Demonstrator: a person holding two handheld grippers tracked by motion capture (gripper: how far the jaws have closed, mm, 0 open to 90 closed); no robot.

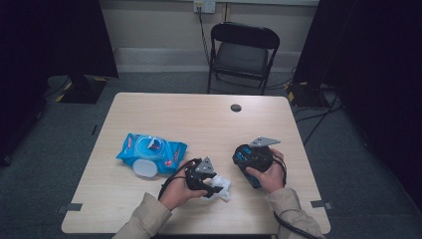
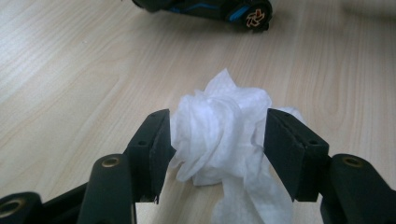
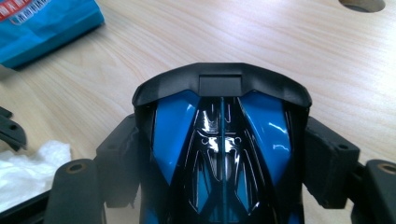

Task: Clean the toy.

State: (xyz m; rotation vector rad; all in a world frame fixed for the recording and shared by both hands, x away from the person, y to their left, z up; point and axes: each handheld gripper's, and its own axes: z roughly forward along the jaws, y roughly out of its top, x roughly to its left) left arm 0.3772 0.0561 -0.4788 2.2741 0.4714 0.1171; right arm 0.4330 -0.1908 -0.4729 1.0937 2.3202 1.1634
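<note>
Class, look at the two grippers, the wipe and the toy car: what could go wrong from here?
1. The crumpled wipe is soft and bunched between the left gripper jaws; it might slip out during wiping.
2. The toy car is glossy and clamped by its sides in the right gripper; it could twist or slide free.

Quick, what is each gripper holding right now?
Left gripper: jaws shut on the white wipe, low over the table.
Right gripper: jaws shut on the blue and black toy car.
</note>
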